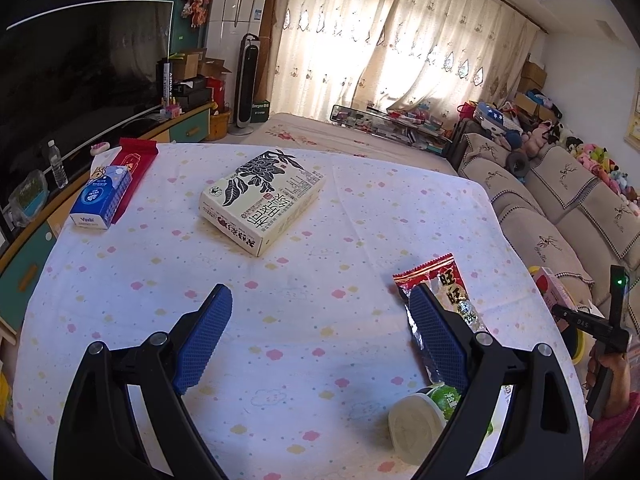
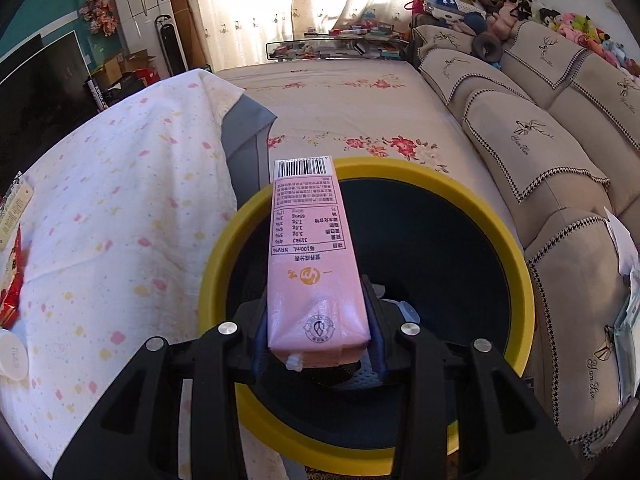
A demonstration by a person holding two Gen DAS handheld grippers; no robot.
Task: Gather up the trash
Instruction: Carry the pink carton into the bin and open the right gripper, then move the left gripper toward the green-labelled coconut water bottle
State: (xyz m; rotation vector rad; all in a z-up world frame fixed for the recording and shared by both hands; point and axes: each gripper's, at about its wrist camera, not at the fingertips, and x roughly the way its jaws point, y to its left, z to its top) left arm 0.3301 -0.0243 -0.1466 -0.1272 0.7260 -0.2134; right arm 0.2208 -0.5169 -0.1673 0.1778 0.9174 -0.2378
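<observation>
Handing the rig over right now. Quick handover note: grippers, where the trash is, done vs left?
Right gripper: shut on the pink carton, held over the yellow-rimmed bin beside the table.
Left gripper: open, empty, hovering over the table.
On the table: red snack wrapper and small lidded cup by the left gripper's right finger, black-and-white box, blue tissue pack, red packet.
Done: carton picked up.
Left: drop the carton in, then probably wrapper and cup.
</observation>
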